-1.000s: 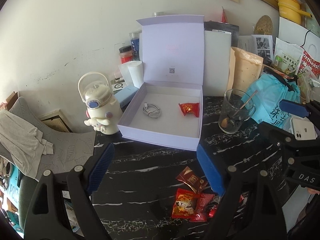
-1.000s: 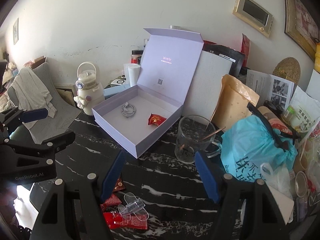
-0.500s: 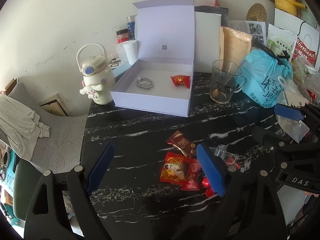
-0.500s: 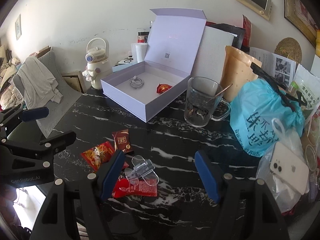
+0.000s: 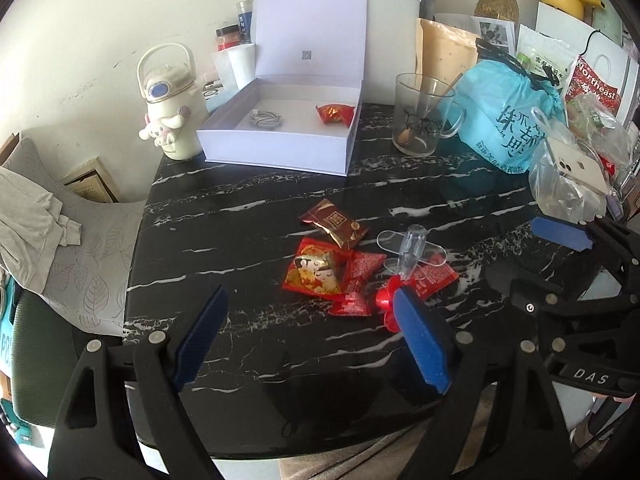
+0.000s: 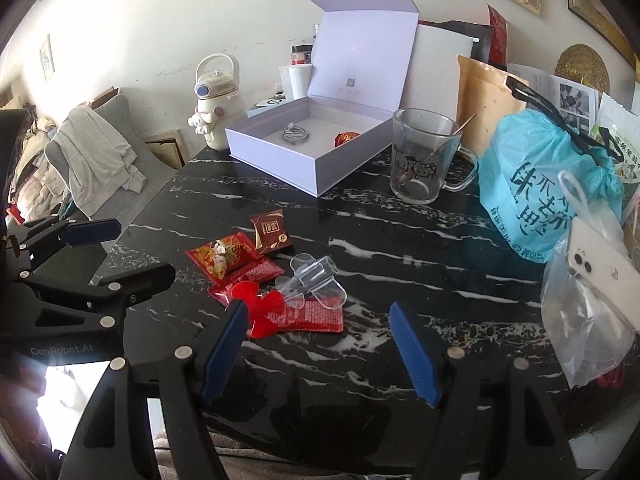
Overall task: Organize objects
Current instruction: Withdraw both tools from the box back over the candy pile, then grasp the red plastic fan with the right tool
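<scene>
An open lilac box (image 5: 280,152) stands at the back of the black marble table and holds a coiled white cable (image 5: 266,119) and a red snack packet (image 5: 335,112). Mid-table lie a brown packet (image 5: 334,222), a red cartoon packet (image 5: 316,272), smaller red packets (image 5: 360,268), a clear plastic piece (image 5: 412,246) and a red plastic piece (image 6: 260,308). My left gripper (image 5: 310,336) hangs open just short of the pile, holding nothing. Beside it, my right gripper (image 6: 316,352) is open and empty, the pile by its left pad.
A glass mug (image 6: 424,156) with a spoon, a blue bag (image 6: 548,188) and a clear bag holding a white phone (image 6: 600,276) crowd the right side. A cartoon flask (image 6: 214,100) stands left of the box. A chair with grey cloth (image 6: 96,152) is off the table's left edge.
Both grippers have sunk and drawn back toward the table's near edge. The box now looks farther off and the whole pile of packets is in view. The jaws have not changed.
</scene>
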Available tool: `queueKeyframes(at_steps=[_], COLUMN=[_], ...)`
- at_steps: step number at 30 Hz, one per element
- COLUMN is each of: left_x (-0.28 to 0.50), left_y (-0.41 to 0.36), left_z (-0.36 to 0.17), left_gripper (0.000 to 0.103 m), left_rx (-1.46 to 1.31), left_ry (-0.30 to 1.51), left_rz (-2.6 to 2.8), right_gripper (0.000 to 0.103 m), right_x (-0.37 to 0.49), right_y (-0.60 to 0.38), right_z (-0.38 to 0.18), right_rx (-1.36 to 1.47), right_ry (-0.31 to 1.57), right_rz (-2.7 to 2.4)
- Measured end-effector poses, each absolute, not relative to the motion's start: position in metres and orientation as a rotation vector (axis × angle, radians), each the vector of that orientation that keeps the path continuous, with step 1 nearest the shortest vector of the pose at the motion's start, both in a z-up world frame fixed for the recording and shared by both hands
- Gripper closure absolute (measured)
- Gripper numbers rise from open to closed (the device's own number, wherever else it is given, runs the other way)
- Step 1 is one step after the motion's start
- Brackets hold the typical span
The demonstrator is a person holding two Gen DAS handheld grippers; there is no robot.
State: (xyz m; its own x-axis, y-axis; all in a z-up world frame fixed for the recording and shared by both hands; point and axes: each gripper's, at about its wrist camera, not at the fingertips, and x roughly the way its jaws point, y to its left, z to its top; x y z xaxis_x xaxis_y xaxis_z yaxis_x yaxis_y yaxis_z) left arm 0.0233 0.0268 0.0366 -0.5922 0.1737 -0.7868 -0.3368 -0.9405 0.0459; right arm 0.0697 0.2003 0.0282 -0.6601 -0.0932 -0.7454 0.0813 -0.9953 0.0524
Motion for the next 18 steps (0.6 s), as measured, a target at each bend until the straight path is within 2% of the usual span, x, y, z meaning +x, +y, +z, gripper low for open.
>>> queueKeyframes(at_steps=[9,18], left_x=[0.028,0.020], left_y=[0.022,0.015], left_z=[0.019,-0.003], left_gripper=[0.019,0.019], left_rx=[-1.287,-1.324], left_ry=[0.193,0.188], left_rz=[2.488,2.483], right_gripper=[0.030,0.030], right_x=[0.072,0.062], right_y=[0.196,0.184], right_z=[0.004,-0.021], right_rx=[1.248,1.270], right_ry=[-0.022,-0.005], right_rz=[-2.709,-2.616])
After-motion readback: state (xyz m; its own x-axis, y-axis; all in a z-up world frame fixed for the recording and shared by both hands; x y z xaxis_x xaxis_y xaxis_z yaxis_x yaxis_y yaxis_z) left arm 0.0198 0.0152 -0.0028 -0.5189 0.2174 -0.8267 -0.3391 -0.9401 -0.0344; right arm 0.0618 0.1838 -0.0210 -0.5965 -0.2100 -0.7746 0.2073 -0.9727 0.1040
